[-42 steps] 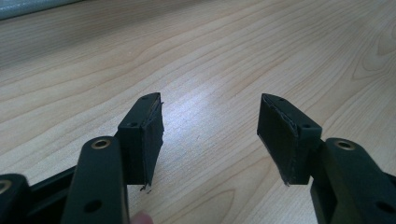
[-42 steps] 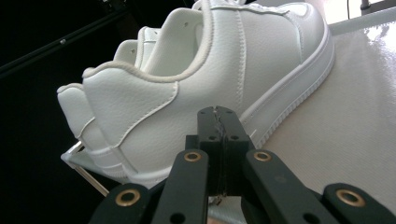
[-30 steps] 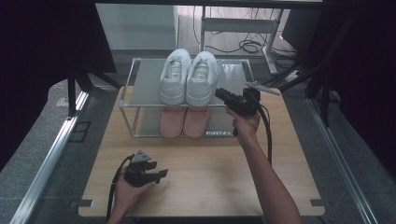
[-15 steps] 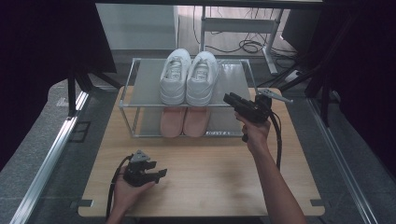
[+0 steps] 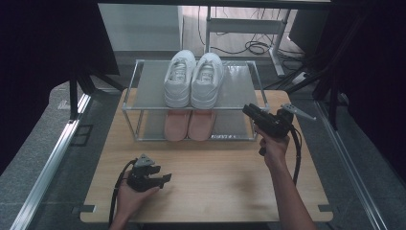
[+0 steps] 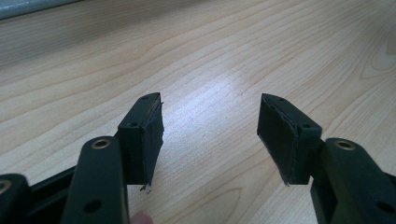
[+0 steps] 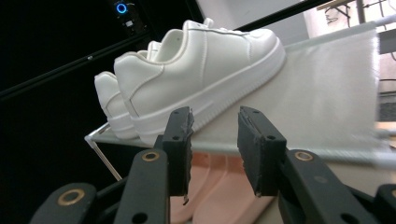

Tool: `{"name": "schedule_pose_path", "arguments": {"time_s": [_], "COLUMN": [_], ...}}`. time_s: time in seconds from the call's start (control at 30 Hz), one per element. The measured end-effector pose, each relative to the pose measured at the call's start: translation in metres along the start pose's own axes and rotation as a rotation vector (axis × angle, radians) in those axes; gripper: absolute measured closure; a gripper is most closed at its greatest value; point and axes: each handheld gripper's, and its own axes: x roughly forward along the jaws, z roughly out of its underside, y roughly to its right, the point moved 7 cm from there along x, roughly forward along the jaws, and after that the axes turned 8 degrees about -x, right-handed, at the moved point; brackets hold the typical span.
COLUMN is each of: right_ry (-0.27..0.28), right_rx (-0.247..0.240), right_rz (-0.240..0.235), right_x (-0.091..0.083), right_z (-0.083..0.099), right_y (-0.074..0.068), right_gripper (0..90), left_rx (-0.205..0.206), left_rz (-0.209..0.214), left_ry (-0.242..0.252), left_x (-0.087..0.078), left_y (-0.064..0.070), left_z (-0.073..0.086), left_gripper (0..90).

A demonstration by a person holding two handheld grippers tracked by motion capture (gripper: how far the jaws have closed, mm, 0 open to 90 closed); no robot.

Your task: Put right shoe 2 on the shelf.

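Observation:
A pair of white sneakers [image 5: 194, 79] stands on the top shelf of a metal shoe rack [image 5: 239, 81], and a pair of pink shoes [image 5: 189, 125] sits on the shelf below. My right gripper [image 5: 248, 111] hovers off the rack's right front corner, open and holding nothing. In the right gripper view its jaws [image 7: 215, 116] point at the heel side of the white sneakers [image 7: 201, 60], with the pink shoes [image 7: 219, 191] below. My left gripper [image 5: 165, 178] rests low over the wooden table [image 5: 215, 182] near the front left, open. Between its jaws [image 6: 210, 100] lies bare wood [image 6: 210, 56].
The rack stands at the table's far middle. Metal rails [image 5: 52, 158] run along the left of the table and a frame leg [image 5: 335, 139] along its right. Cables [image 5: 253, 47] lie on the floor beyond the rack.
My right gripper has drawn back from beside the white sneakers, moving right and toward the person's side. The left gripper has stayed put.

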Motion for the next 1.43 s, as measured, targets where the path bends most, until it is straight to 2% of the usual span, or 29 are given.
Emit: {"name": "schedule_pose_path", "arguments": {"time_s": [0.17, 0.37, 0.4, 0.5, 0.53, 0.57, 0.6, 0.67, 0.8, 0.93, 1.43], "right_ry": [0.003, -0.008, -0.008, -0.031, -0.031, -0.039, -0.039, -0.070, -0.108, -0.140, -0.130], "right_rx": [0.001, -0.009, -0.009, -0.013, -0.013, -0.009, -0.009, -0.010, -0.005, -0.018, -0.015], "right_rz": [0.018, 0.026, 0.026, 0.033, 0.033, 0.034, 0.034, 0.036, 0.044, 0.047, 0.043], "right_x": [-0.021, -0.036, -0.036, -0.043, -0.043, -0.045, -0.045, -0.047, -0.047, -0.045, -0.048], "right_z": [0.018, 0.037, 0.037, 0.053, 0.053, 0.063, 0.063, 0.078, 0.092, 0.100, 0.101], "right_y": [0.008, 0.011, 0.011, 0.014, 0.014, 0.014, 0.014, 0.015, 0.017, 0.017, 0.015], "right_gripper": [63.7, 62.5, 62.5, 61.7, 61.7, 61.7, 61.7, 61.2, 60.9, 59.5, 57.4], "left_rx": [0.000, -0.003, -0.003, 0.000, 0.000, 0.000, 0.000, 0.002, 0.001, 0.001, 0.005], "left_rz": [0.000, -0.001, -0.001, -0.001, -0.001, -0.001, -0.001, -0.001, -0.002, -0.002, -0.002], "left_ry": [0.001, -0.002, -0.002, -0.007, -0.007, -0.006, -0.005, -0.001, 0.000, 0.004, 0.001], "left_x": [0.000, 0.001, 0.001, 0.002, 0.002, 0.002, 0.002, 0.001, 0.001, 0.000, 0.002], "left_y": [0.000, 0.001, 0.001, 0.001, 0.001, 0.001, 0.001, 0.001, 0.001, 0.001, 0.001], "left_z": [0.000, 0.000, 0.000, 0.001, 0.001, 0.001, 0.001, 0.000, 0.000, -0.001, -0.001], "left_gripper": [41.4, 41.3, 41.3, 41.3, 41.3, 41.2, 41.2, 41.2, 41.2, 41.1, 40.9]}}
